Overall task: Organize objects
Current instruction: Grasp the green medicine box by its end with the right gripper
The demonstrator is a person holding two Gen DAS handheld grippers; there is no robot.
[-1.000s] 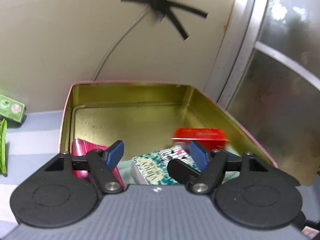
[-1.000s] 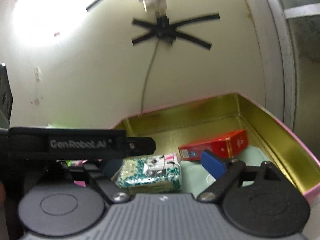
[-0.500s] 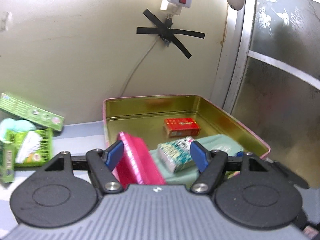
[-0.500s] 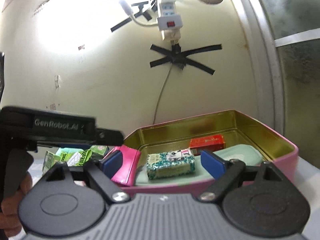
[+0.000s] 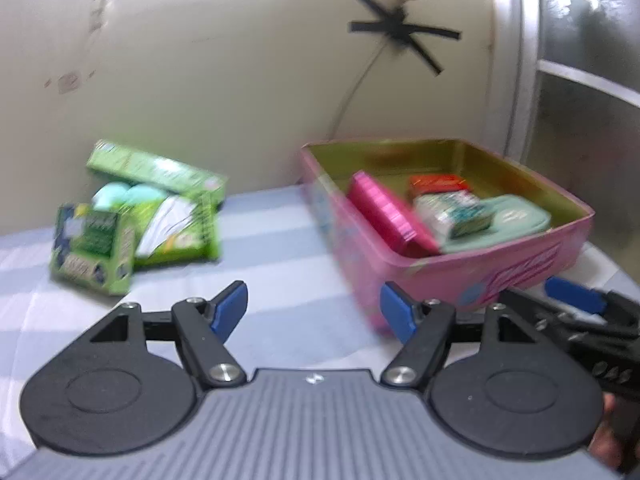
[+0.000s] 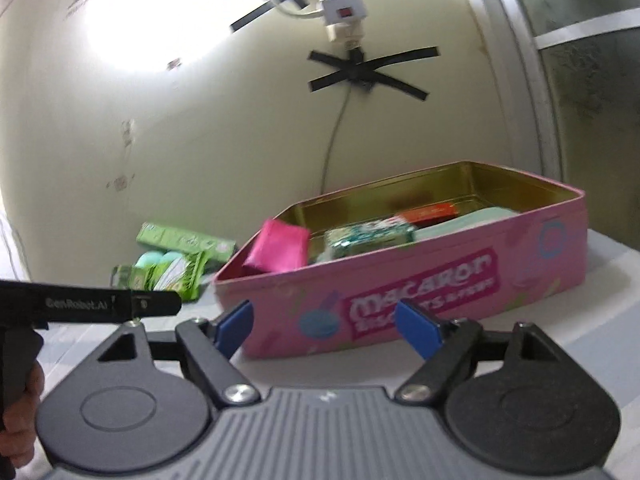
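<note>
From the left wrist camera, the left gripper hovered over the pale striped tabletop with its blue-padded jaws apart and nothing between them. Ahead and to the right stood the pink tin, gold inside, holding a magenta packet leaning against its left wall, a teal patterned pack, a red box toward the back and a mint pouch. Well apart, on the left near the wall, lay a cluster of green boxes. The right gripper's blue tip showed at the right edge, just beside the tin's near corner.

From the right wrist camera, the right gripper sat in front of the tin, whose side read "Macaron"; its jaws were closing, empty, not touching the tin. The magenta packet poked above the rim, with the teal pack and red box behind it. The green boxes lay left of the tin, beyond the left gripper's black body. A power strip hung on the wall above crossed black tape.
</note>
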